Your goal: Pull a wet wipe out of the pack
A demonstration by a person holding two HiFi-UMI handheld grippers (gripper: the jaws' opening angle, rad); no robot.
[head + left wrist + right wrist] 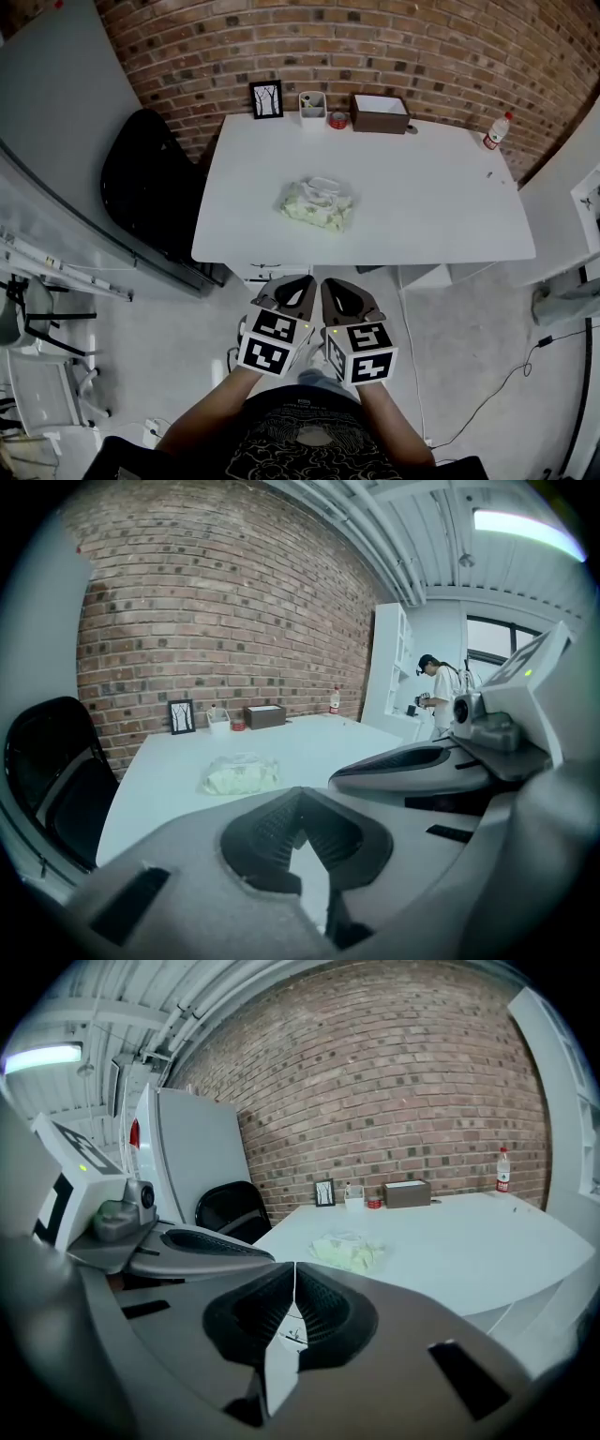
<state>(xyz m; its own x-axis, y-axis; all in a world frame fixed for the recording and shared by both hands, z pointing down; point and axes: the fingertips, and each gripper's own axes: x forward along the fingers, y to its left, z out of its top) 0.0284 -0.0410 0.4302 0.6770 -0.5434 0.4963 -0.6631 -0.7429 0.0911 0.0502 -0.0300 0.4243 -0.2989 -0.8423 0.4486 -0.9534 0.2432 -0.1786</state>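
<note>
1. White table (pixel 431 197) stands before a brick wall. The pack (pixel 317 204) lies on it left of centre, clear of every other item.
2. Pack is crumpled, pale green and white. Whether a wipe shows at its opening cannot be told.
3. Left gripper (pixel 292 284): jaws together, nothing between them.
4. Right gripper (pixel 339 286): jaws together, nothing between them.
5. Both grippers are held side by side off the table's near edge, over the floor, well apart from the pack.
6. Back edge carries a frame (pixel 266 99), cup (pixel 312 105), tape (pixel 337 120) and box (pixel 380 113). A bottle (pixel 495 131) stands at the far right corner, and a chair (pixel 150 187) sits left of the table.
7. Assessment: task not begun. Approach, opening the jaws, pinching a wipe and drawing it out all remain.
</note>
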